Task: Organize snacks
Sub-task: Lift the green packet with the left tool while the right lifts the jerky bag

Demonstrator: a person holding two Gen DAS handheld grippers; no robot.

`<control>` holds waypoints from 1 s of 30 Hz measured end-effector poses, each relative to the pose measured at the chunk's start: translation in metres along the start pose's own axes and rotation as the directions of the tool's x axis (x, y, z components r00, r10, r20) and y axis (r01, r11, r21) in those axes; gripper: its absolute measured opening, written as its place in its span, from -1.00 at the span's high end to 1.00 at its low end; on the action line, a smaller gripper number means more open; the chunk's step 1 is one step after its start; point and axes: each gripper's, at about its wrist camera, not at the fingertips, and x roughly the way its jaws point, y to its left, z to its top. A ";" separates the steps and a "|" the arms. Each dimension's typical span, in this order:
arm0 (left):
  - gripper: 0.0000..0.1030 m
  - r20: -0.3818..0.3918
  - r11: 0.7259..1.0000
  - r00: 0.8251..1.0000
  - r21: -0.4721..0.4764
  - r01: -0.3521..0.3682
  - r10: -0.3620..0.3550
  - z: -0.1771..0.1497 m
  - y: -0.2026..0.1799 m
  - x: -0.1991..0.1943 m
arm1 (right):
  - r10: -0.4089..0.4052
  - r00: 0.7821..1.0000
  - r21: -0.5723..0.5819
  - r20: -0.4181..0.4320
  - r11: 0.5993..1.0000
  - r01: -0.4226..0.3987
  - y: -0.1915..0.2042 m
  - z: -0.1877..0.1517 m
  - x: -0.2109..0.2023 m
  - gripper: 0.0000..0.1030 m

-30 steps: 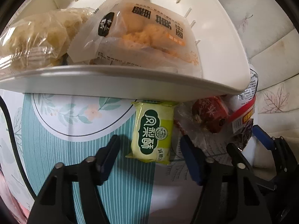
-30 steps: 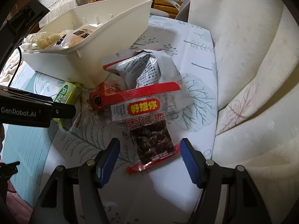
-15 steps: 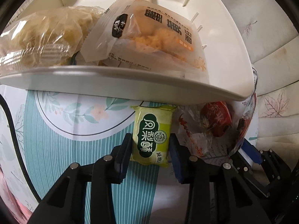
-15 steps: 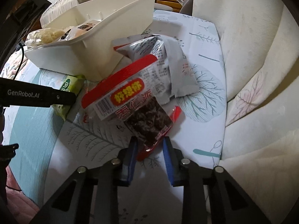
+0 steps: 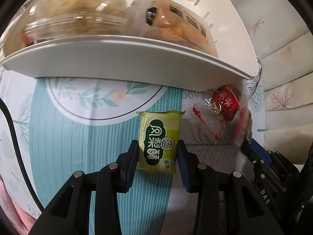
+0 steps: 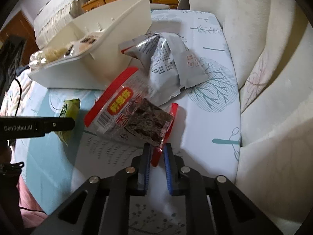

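Two grippers, each on its own snack. Left gripper clenched on green pineapple-cake packet, pads against both long sides, packet lying flat on table just in front of white bin. Side grip looks chosen because the packet is stiff and narrow enough to fit between the jaws. Right gripper jaws closing on the red bottom seal of red-trimmed date bag; bag's far end tilted up, near end at the pads. Pinching the flat seal makes sense, since the filled body is too wide.

Bin already holds clear pastry pack and orange-print bread pack, so remaining snacks likely go there too. Bin's near rim overhangs the green packet's far end: lift needs to pull back before rising. Silver foil bag and small red wrapped sweet lie beside the bin, touching the date bag, may drag. Cushioned sofa borders the table's right edge; open tablecloth near both grippers.
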 end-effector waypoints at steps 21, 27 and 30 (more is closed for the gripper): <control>0.28 0.077 1.000 0.997 -0.003 0.022 -0.022 -0.018 0.052 -0.063 | 0.016 0.992 0.051 0.127 0.998 -0.023 0.035 0.015 -0.063 0.89; 0.28 0.095 0.999 0.995 0.034 0.025 -0.028 -0.013 0.064 -0.101 | -0.002 0.986 0.069 0.169 0.998 -0.010 0.051 0.017 -0.090 0.89; 0.28 0.100 0.998 0.995 0.062 0.020 -0.026 -0.008 0.072 -0.118 | -0.002 0.980 0.072 0.201 0.997 -0.012 0.062 0.021 -0.104 0.89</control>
